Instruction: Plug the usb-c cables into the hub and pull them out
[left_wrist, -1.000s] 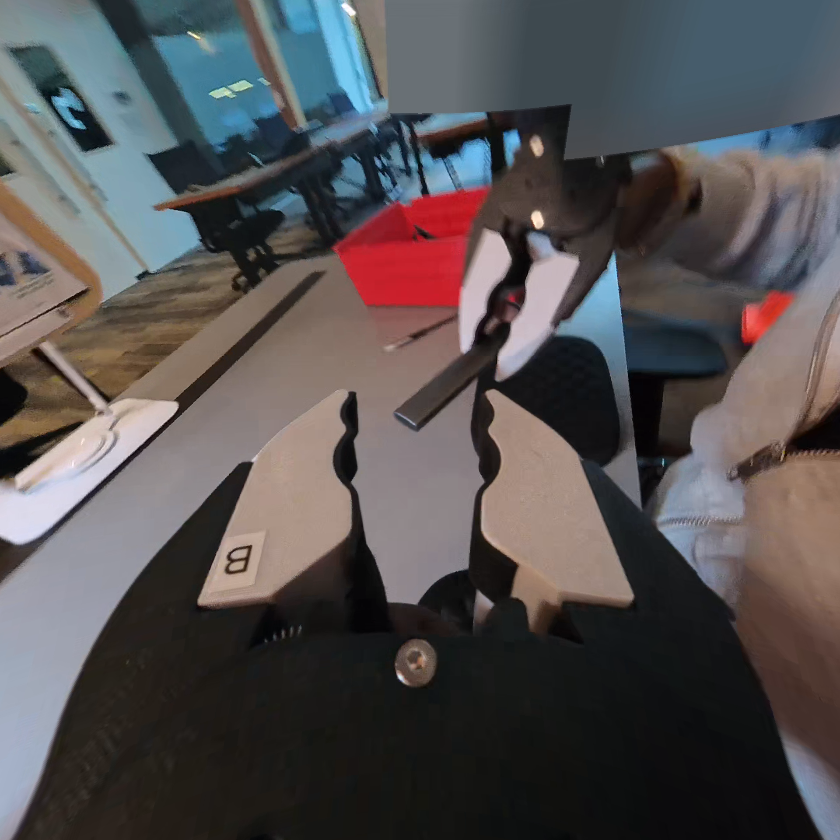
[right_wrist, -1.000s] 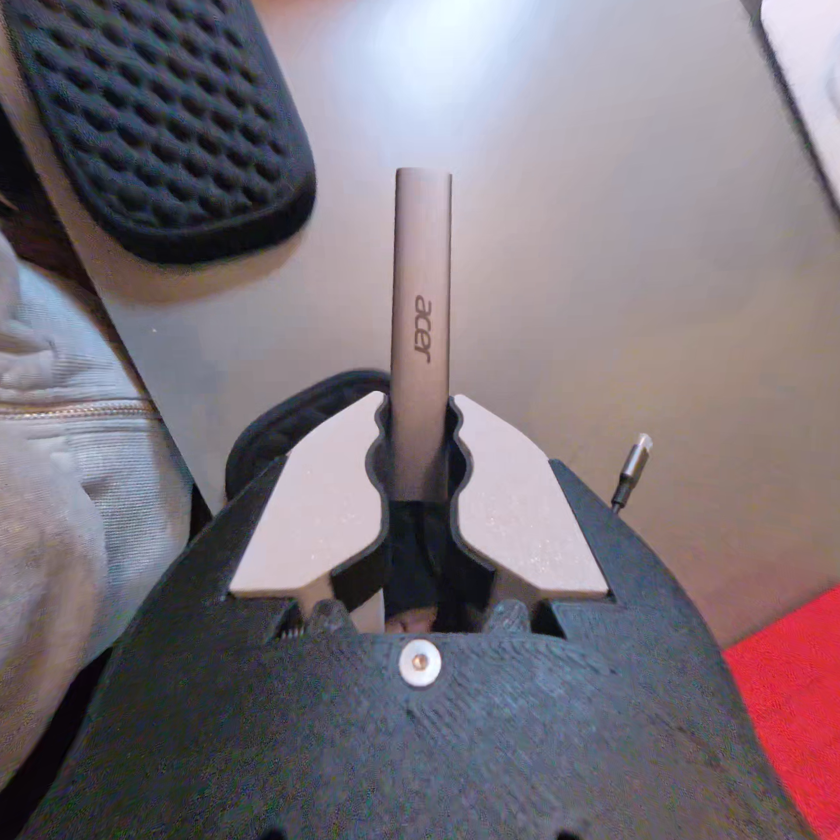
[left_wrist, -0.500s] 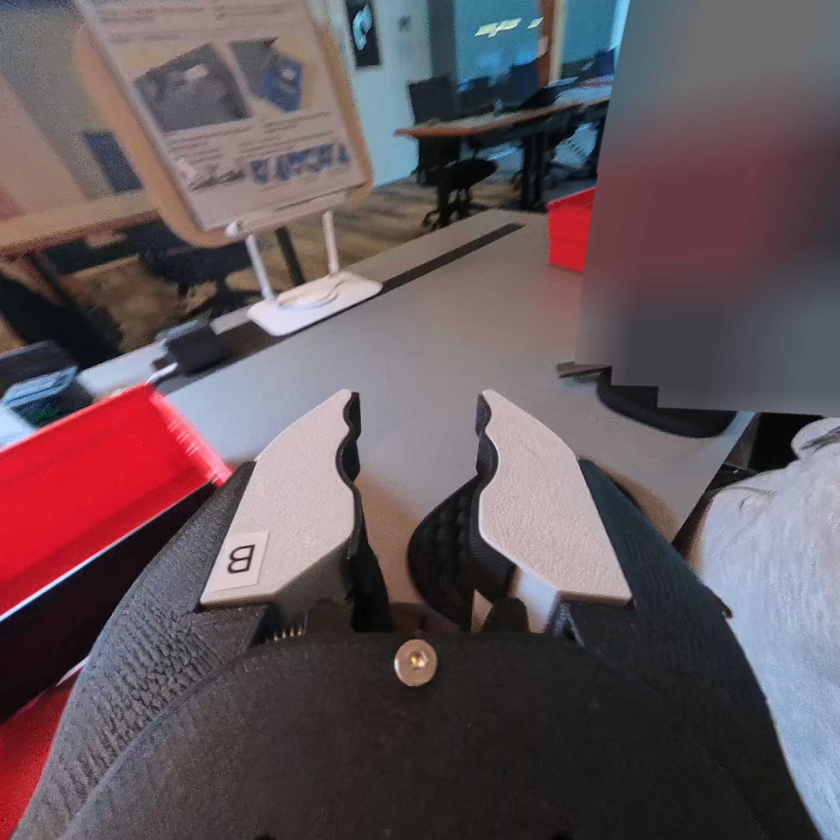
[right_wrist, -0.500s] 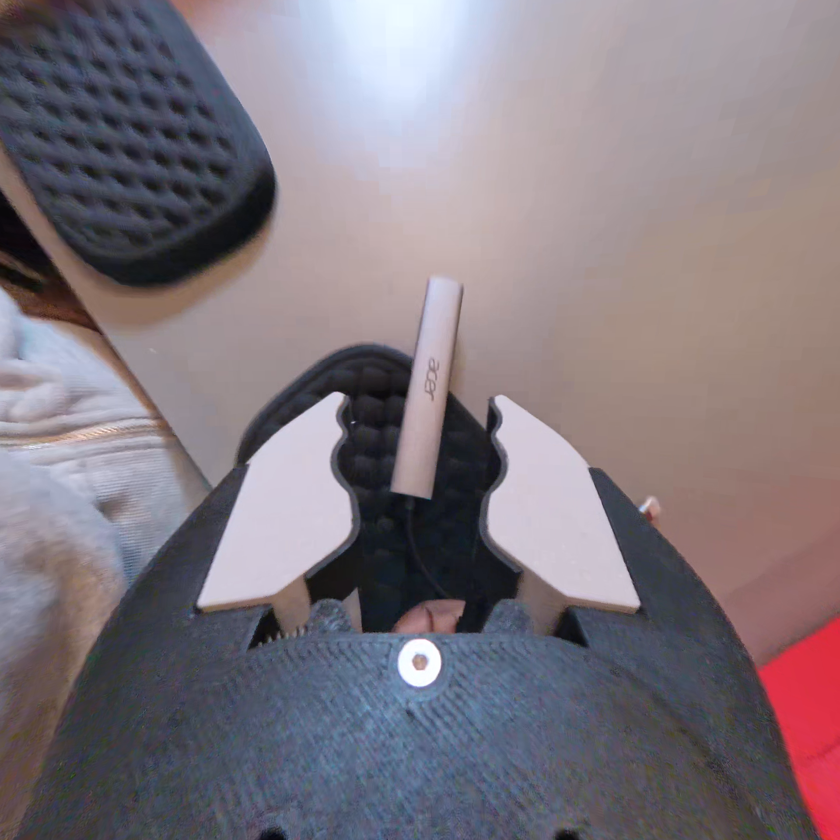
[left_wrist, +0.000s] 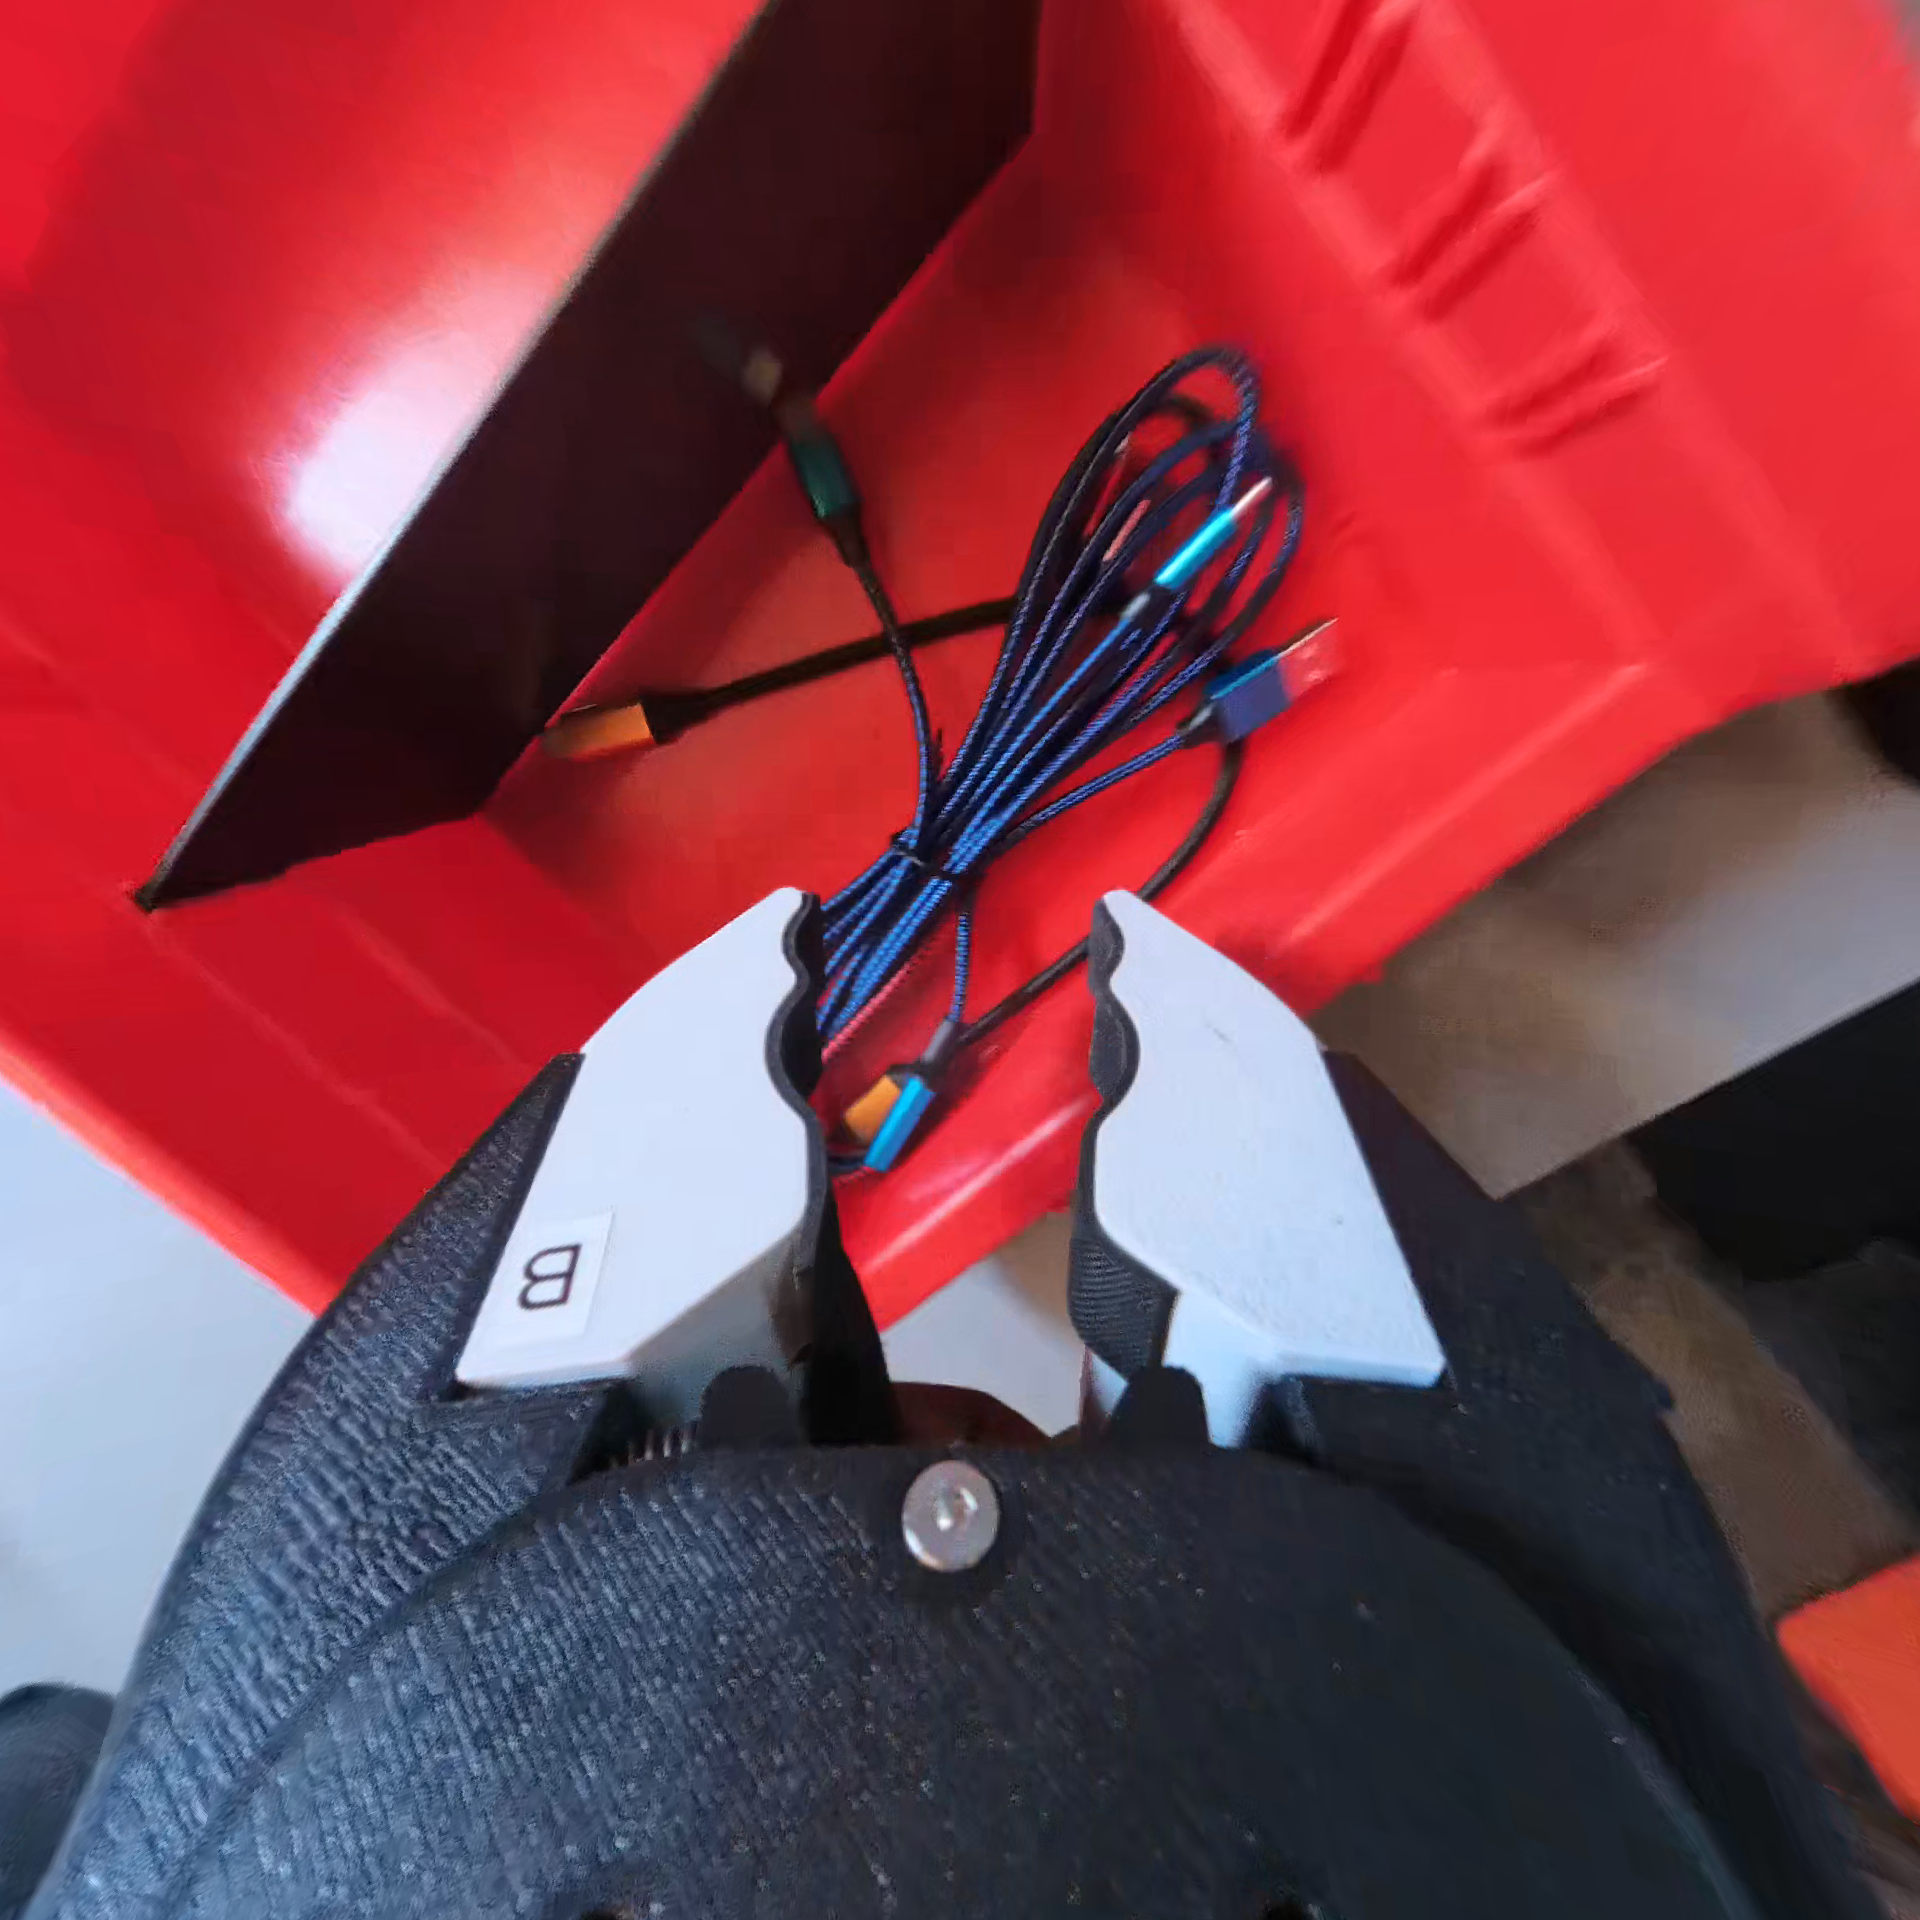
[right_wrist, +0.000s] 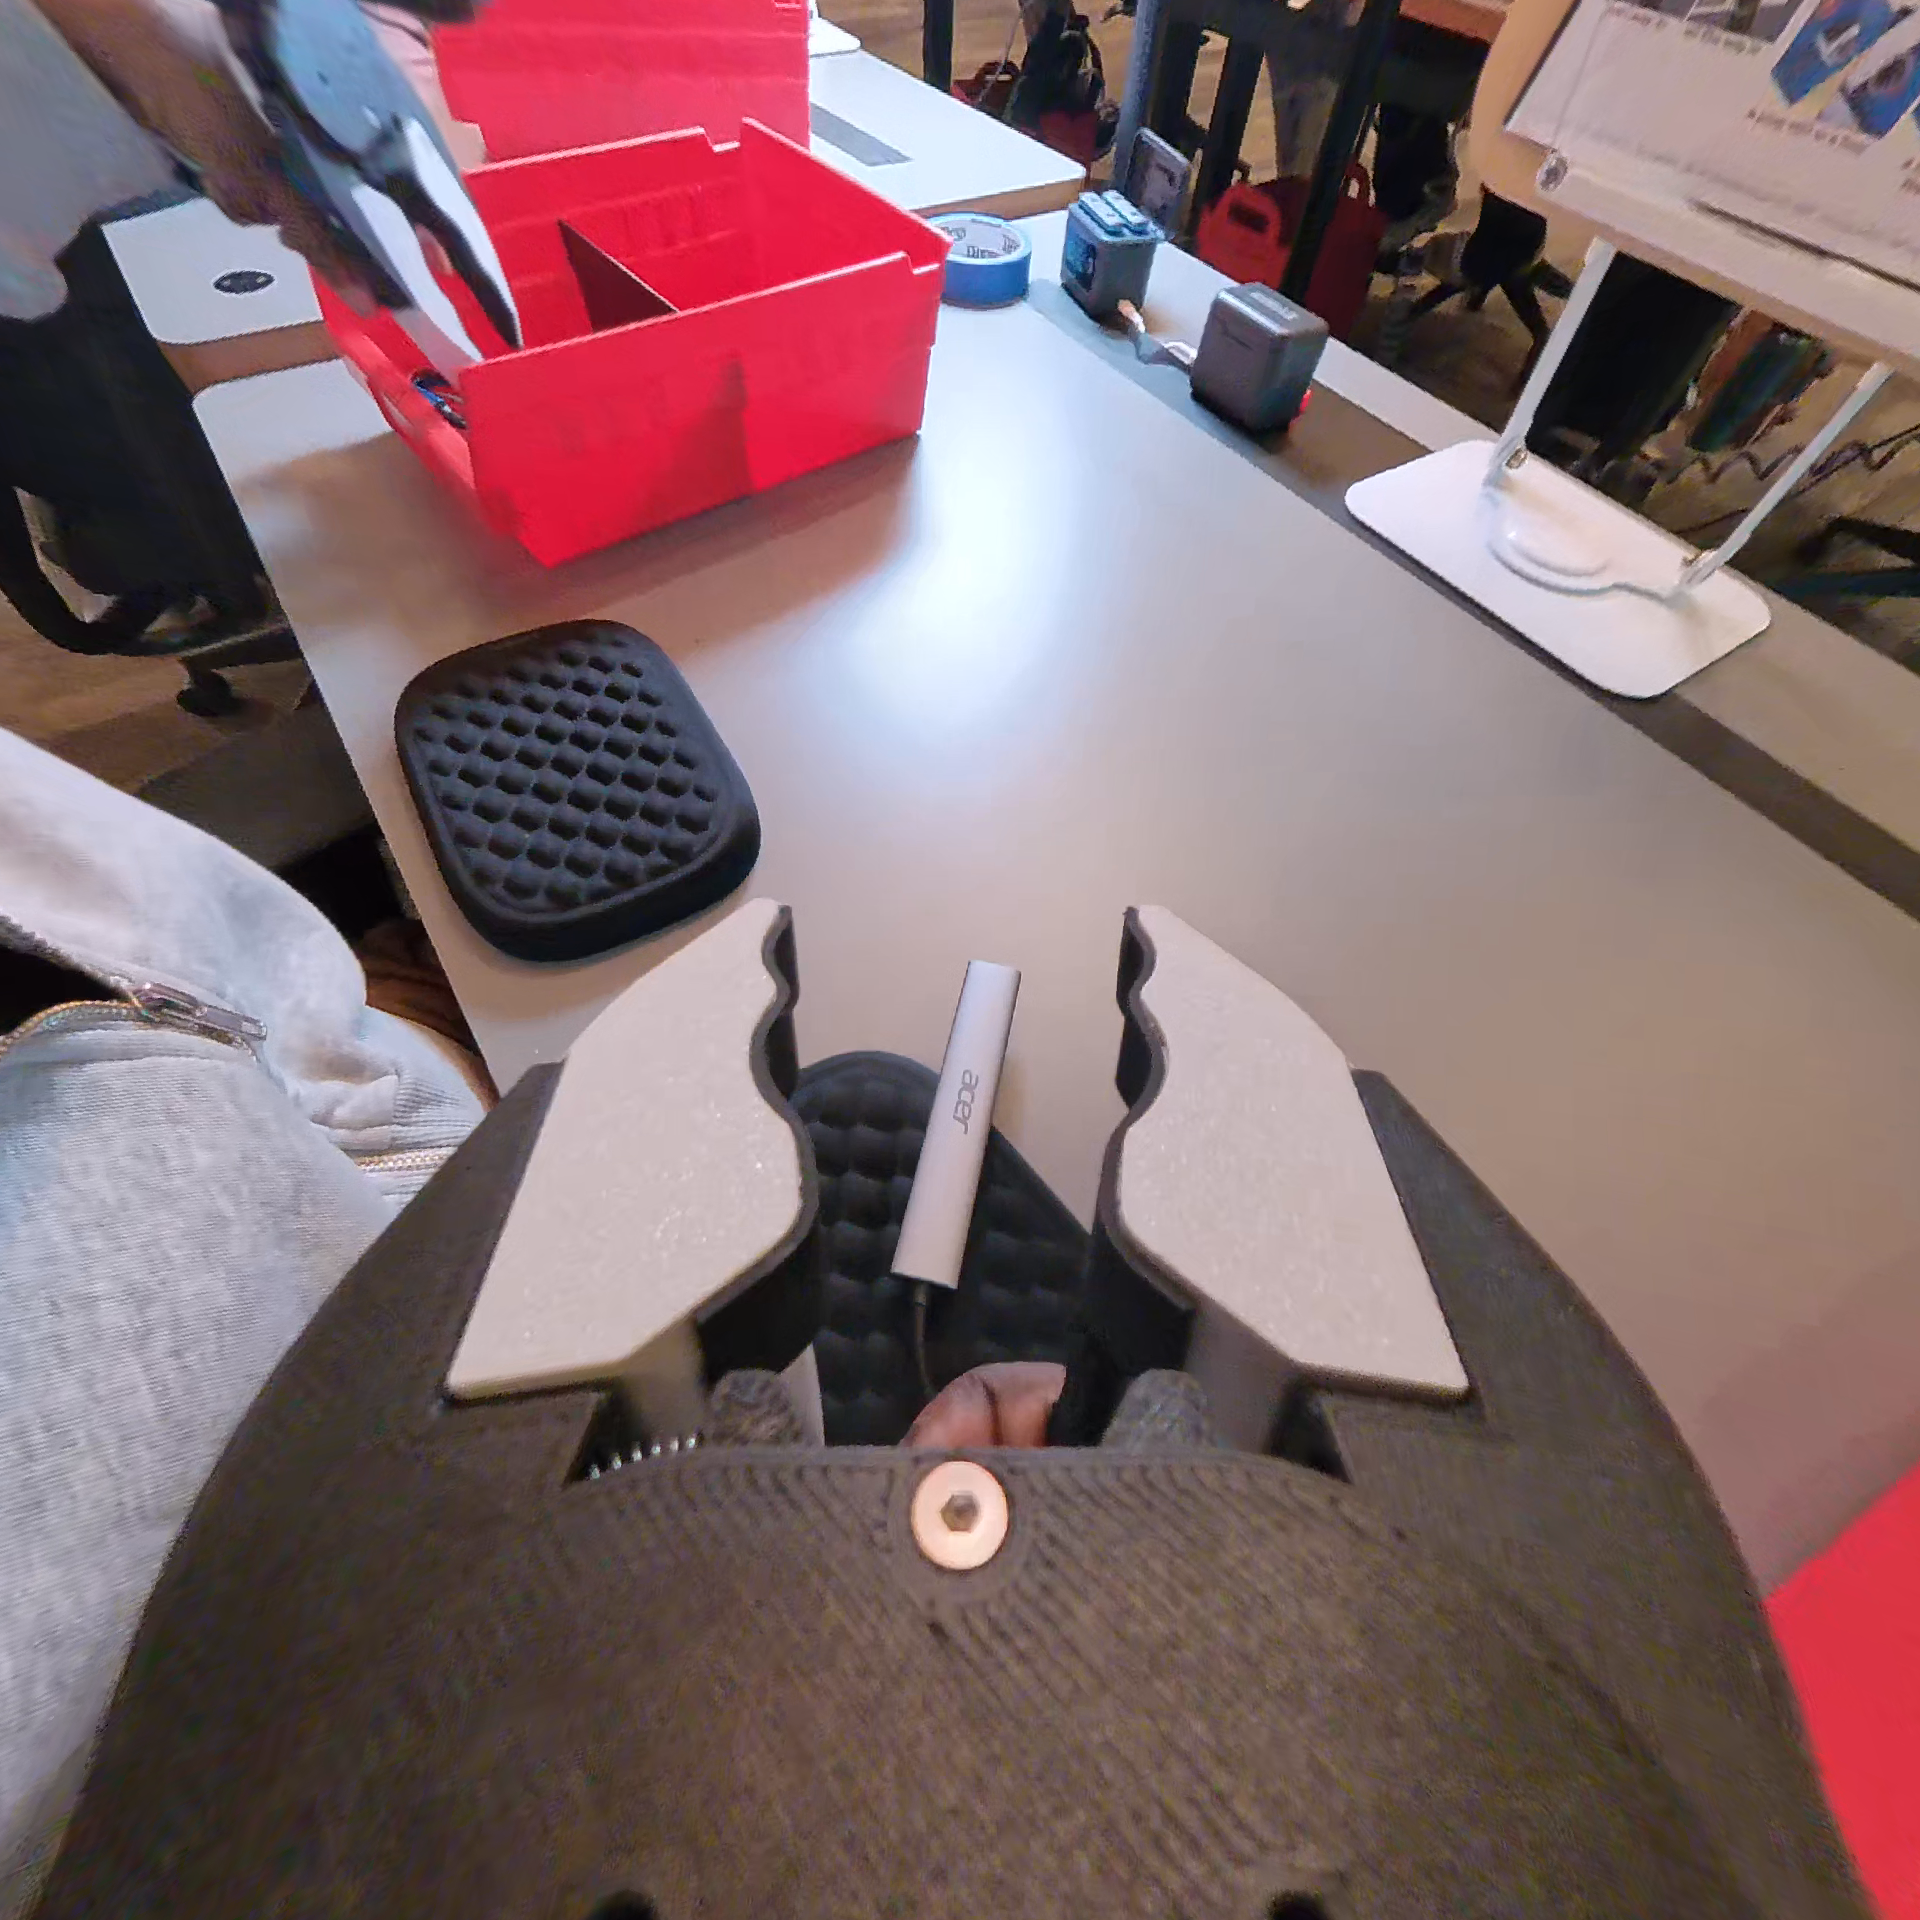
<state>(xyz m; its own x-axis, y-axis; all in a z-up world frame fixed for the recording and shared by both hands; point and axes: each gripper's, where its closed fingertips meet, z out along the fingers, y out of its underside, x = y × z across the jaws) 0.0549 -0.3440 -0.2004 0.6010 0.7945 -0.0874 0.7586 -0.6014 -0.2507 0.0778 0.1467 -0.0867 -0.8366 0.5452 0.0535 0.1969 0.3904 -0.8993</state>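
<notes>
Left wrist view showed our left gripper (left_wrist: 951, 1023) with jaws parted above the cables (left_wrist: 1049, 675) in the red bin (left_wrist: 1455, 436); the right gripper (right_wrist: 956, 1081) hung empty, jaws apart, over the hub (right_wrist: 956, 1122) on the tabletop (right_wrist: 1247, 727); we judged pinching one connector body, not braid, best

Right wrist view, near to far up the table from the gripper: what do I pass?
Right gripper, open → grey hub lying partly on a black pad → second black honeycomb pad → red bin with the left gripper over it → blue tape roll.
</notes>
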